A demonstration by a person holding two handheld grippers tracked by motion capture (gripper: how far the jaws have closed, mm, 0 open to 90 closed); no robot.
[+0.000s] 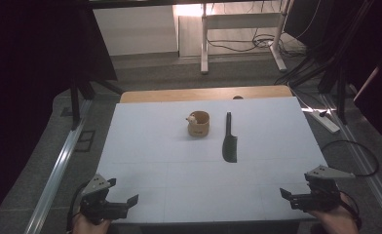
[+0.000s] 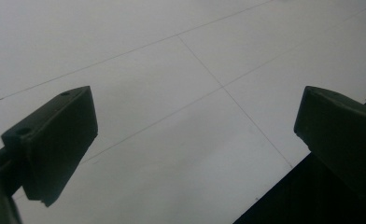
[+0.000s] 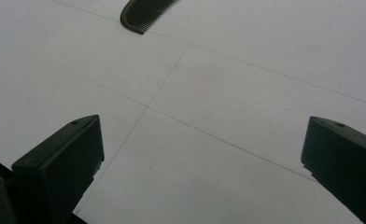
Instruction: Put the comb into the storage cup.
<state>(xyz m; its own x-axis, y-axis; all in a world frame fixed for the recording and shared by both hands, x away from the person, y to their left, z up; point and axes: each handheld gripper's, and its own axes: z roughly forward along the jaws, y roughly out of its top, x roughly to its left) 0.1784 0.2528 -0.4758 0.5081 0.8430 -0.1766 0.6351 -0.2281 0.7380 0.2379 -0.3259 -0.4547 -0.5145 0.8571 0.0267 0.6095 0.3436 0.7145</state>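
Two handheld grippers sit at the bottom of the high view, one in each lower corner, each held by a hand that enters from the bottom edge. At lower left, the left gripper (image 1: 122,190) has its black jaws spread apart with nothing between them, above the near edge of the white table (image 1: 160,161). At lower right, the right gripper (image 1: 293,195) is likewise spread wide and empty, with a cable (image 1: 359,156) looping away to its right. In the left gripper view, the two jaws stand far apart over bare white surface crossed by thin seam lines, with the dark table edge at the lower right of that frame. In the right gripper view, the jaws are also wide apart, and the toothed end of a black comb (image 3: 144,11) shows at the top of the frame.

Farther up, near the middle of the high view, the comb (image 1: 229,141) lies flat, its handle pointing to the far side. Just left of it, apart from it, stands a small round wooden cup (image 1: 199,124) with something pale at its rim.
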